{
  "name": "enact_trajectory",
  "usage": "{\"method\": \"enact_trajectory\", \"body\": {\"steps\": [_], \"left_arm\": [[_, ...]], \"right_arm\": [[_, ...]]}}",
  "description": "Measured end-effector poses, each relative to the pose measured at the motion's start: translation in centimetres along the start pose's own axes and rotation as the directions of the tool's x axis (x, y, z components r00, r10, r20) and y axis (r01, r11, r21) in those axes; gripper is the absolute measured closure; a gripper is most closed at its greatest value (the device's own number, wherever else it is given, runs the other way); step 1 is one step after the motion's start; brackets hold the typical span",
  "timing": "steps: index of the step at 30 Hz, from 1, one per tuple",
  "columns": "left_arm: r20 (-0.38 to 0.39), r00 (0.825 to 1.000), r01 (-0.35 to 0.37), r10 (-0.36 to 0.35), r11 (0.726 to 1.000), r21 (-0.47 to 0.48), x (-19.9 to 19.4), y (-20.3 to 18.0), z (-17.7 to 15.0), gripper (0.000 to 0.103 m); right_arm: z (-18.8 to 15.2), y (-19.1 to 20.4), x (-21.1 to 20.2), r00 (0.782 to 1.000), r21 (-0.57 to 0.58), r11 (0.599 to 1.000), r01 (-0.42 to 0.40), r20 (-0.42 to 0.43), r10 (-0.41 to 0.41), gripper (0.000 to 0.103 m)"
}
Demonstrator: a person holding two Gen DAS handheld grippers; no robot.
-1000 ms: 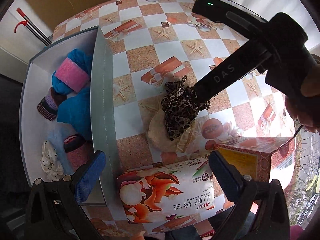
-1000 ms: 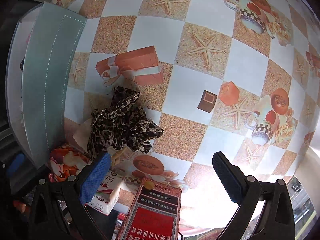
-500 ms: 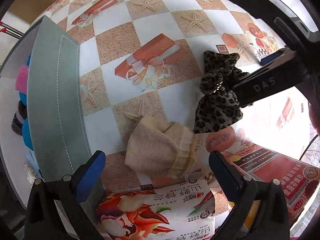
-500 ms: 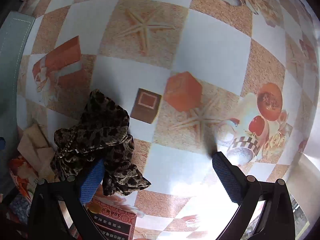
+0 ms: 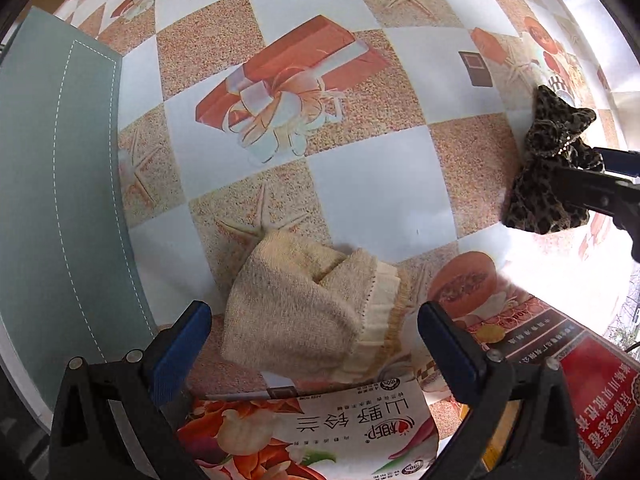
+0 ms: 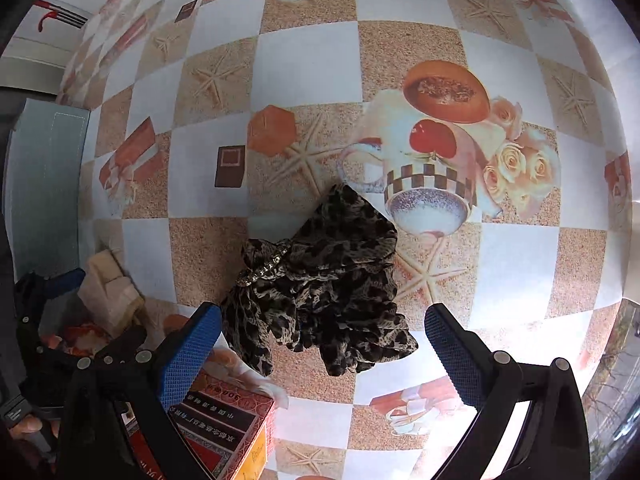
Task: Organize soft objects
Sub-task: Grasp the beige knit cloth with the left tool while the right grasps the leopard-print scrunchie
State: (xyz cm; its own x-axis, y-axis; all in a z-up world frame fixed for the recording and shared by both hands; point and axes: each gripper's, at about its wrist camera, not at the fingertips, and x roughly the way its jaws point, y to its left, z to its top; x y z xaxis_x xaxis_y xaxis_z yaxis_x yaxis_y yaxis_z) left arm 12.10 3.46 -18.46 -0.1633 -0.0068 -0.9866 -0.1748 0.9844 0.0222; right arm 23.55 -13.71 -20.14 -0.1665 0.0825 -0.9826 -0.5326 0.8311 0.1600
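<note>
Beige cloth (image 5: 304,304) lies on table (image 5: 372,184) between open left gripper (image 5: 312,344) pads; leopard scrunchie (image 6: 320,284) sits between open right gripper (image 6: 324,344) pads; risk: left gripper snags snack bag (image 5: 304,440) at 6 o'clock.

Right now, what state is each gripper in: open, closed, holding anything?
Left gripper: open, holding nothing, jaws either side of the beige towel.
Right gripper: open, holding nothing, the leopard-print scrunchie between its jaws.
</note>
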Motion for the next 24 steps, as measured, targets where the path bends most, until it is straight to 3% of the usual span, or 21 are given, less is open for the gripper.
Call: {"method": "enact_trajectory", "body": {"steps": [5,11,12,20,22,24], "left_arm": [[-0.028,1.0,-0.006,0.005,1.0,-0.014,1.9,0.0,0.2,0.0],[-0.025,1.0,0.009,-0.009,1.0,-0.019,2.2,0.3,0.4,0.0],[-0.025,1.0,0.008,-0.009,1.0,-0.019,2.4,0.1,0.4,0.0],[-0.051,0.999,0.007,-0.009,0.999,-0.041,2.6,-1.0,0.6,0.0],[-0.05,0.999,0.011,-0.013,0.999,-0.051,2.5,-1.1,0.6,0.005],[-0.03,0.999,0.008,-0.009,0.999,-0.045,1.8,-1.4,0.5,0.015]], "right_arm": [[0.0,1.8,1.3,0.99,-0.077,0.987,0.138,-0.003,-0.138,0.001],[-0.3,0.6,0.5,0.992,-0.07,0.989,0.127,0.003,-0.127,0.0],[1.1,1.4,0.8,0.992,-0.068,0.989,0.129,0.004,-0.129,0.0],[-0.2,2.1,1.1,0.991,-0.069,0.989,0.133,0.016,-0.132,0.0],[-0.3,1.8,1.7,0.991,-0.069,0.988,0.137,0.005,-0.137,0.001],[-0.6,1.7,1.0,0.991,-0.067,0.988,0.136,0.024,-0.135,0.009]]}}
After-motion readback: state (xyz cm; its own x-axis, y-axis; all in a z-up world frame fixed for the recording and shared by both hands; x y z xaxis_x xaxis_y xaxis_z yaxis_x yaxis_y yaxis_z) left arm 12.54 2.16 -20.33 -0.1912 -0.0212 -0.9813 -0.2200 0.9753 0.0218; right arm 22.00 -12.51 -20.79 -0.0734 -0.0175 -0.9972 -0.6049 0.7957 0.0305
